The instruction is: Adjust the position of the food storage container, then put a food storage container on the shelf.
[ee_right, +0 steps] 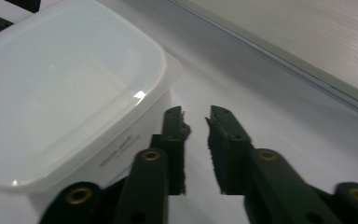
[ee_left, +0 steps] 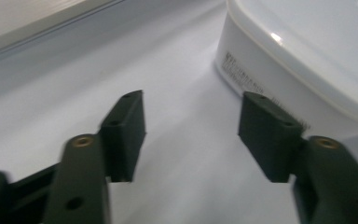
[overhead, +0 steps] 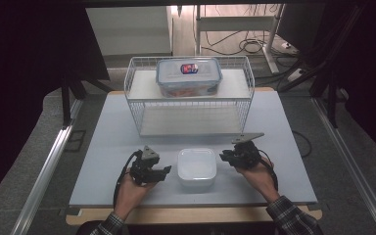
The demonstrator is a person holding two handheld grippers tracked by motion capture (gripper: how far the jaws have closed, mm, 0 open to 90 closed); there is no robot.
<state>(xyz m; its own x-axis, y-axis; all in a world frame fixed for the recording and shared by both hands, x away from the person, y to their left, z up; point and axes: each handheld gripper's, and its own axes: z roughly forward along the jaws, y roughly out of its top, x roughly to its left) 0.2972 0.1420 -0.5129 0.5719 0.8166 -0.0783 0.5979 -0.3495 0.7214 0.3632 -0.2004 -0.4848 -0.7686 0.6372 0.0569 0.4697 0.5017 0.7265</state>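
Note:
A white lidded square container sits near the table's front edge between my two grippers. My left gripper lies just left of it, held low and pointing right. In the left gripper view the jaws stand open with bare table between them, and the container is just beyond the right jaw. My right gripper is off the container's upper right corner, pointing left. The right gripper view has its jaws a narrow gap apart with nothing in it, beside the container's side wall.
A white wire basket rack stands at the back of the pale table, with a clear lidded food box on its upper shelf. The rack's lower board runs close behind the grippers. Cables lie on the floor beyond.

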